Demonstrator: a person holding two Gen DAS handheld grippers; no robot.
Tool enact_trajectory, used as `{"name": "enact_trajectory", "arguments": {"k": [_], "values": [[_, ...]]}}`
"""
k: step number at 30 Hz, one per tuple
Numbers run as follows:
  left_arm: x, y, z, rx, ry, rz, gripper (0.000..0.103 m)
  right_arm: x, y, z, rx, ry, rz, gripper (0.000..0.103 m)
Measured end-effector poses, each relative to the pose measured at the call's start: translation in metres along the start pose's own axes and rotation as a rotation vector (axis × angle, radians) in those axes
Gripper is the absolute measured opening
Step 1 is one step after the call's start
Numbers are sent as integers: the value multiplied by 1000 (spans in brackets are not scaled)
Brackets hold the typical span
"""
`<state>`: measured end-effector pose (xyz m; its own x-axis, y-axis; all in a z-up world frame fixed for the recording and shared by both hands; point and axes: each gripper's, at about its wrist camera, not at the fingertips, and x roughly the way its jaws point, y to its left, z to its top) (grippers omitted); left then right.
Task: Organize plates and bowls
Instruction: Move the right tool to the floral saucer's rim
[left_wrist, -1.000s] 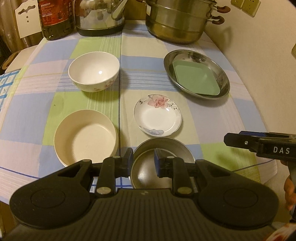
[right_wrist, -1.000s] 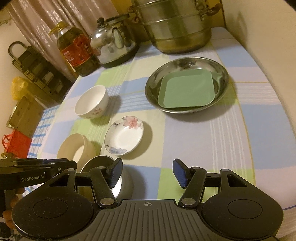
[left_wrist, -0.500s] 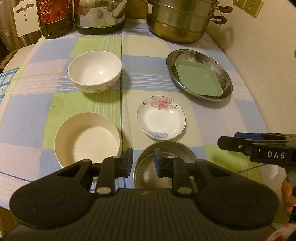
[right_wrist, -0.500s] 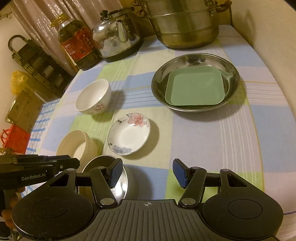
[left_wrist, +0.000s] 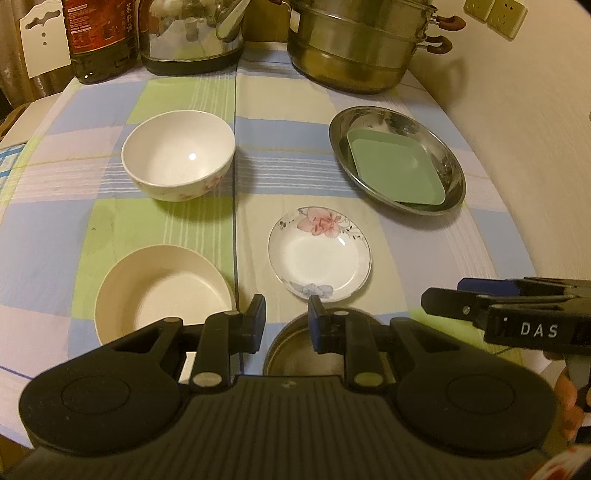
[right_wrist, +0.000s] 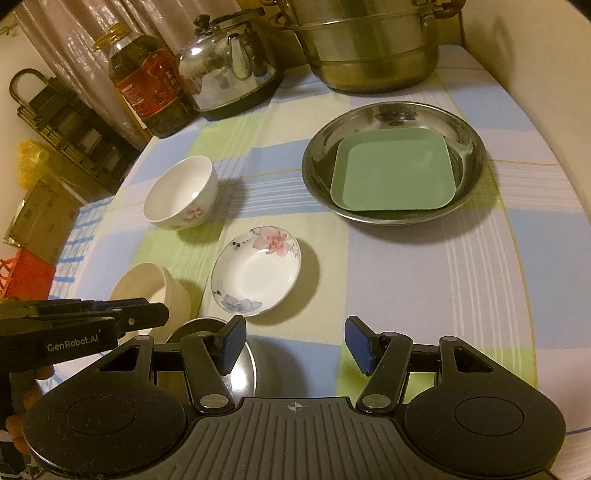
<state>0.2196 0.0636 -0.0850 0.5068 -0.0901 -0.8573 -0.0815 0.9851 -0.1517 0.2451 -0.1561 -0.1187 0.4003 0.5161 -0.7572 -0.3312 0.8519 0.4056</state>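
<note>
L gripper (left_wrist: 284, 319) has pulled back toward the near edge since a sec ago; its jaws have spread a bit wider and hold nothing. The small steel bowl (left_wrist: 295, 354) sits just under its tips, untouched. R gripper (right_wrist: 293, 343) hangs wide open, also empty. Green square plate (right_wrist: 393, 173) is already nested in the steel dish (right_wrist: 469, 147); floral saucer (right_wrist: 256, 271), white bowl (right_wrist: 181, 199) and beige bowl (left_wrist: 162, 291) are loose on the cloth (stacking barely begun, I'd say). Next pick likely steel bowl or saucer.

Dim, warm yellowish light, seemingly from above and to the right; the white bowl (left_wrist: 178, 161) casts a soft shadow. Fisheye edges bend and darken, with slight blur.
</note>
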Motion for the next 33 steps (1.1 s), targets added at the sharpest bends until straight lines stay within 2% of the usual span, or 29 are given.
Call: {"name": "enact_trajectory", "arguments": {"k": [9,13,27,33], "values": [[19,4,11,-11,5,-9,21,15,1,5,-47,-38,-1,58],[31,6,19,-17,16,-10,21,28,3,11,-71,-41,-1,45],[66,13,37,-17,77,-3,21,75,0,31,-94,-27,-23,34],[74,14,41,-5,90,-2,21,95,0,38,-97,-21,-26,20]]}}
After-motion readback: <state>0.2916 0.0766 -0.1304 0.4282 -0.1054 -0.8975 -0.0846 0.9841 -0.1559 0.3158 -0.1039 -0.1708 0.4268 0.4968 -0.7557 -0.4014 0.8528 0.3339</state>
